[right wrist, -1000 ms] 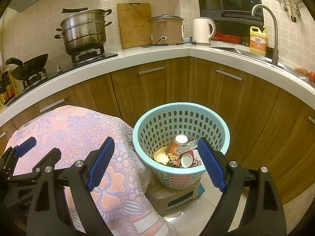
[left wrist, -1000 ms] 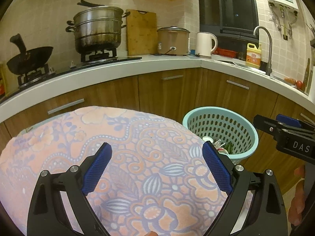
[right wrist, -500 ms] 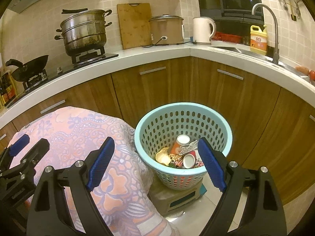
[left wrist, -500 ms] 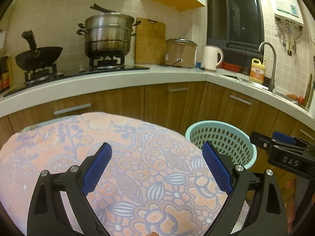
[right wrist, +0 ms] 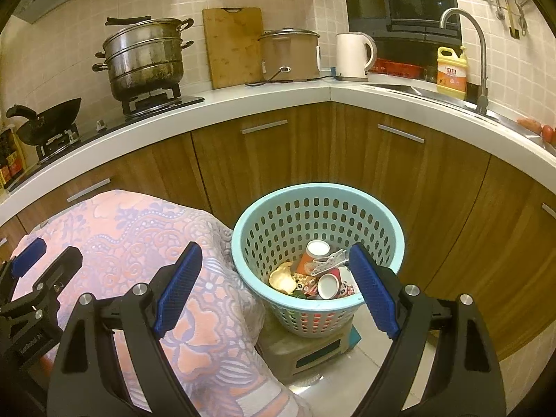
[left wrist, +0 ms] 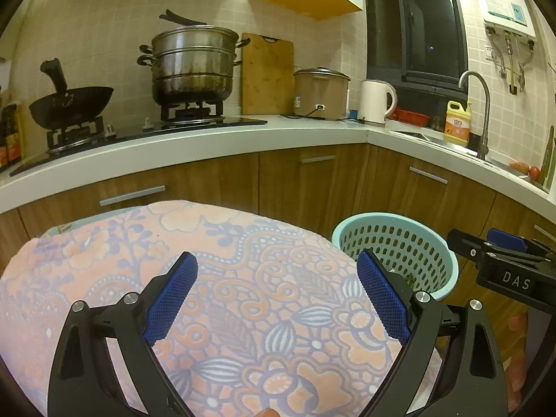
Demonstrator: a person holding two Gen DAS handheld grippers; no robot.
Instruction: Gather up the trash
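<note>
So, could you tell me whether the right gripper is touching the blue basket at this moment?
Apart. The right wrist view shows the right gripper open and empty, above the blue basket, while the left wrist view shows its fingers clear of the rim.

Both wrist views face the counter (left wrist: 208,146); the right sits nearer the basket (right wrist: 318,194).

I was in a home kitchen: steamer pot (left wrist: 193,64) on the gas hob, kettle (left wrist: 375,102) and sink tap (left wrist: 477,111) far right.
</note>
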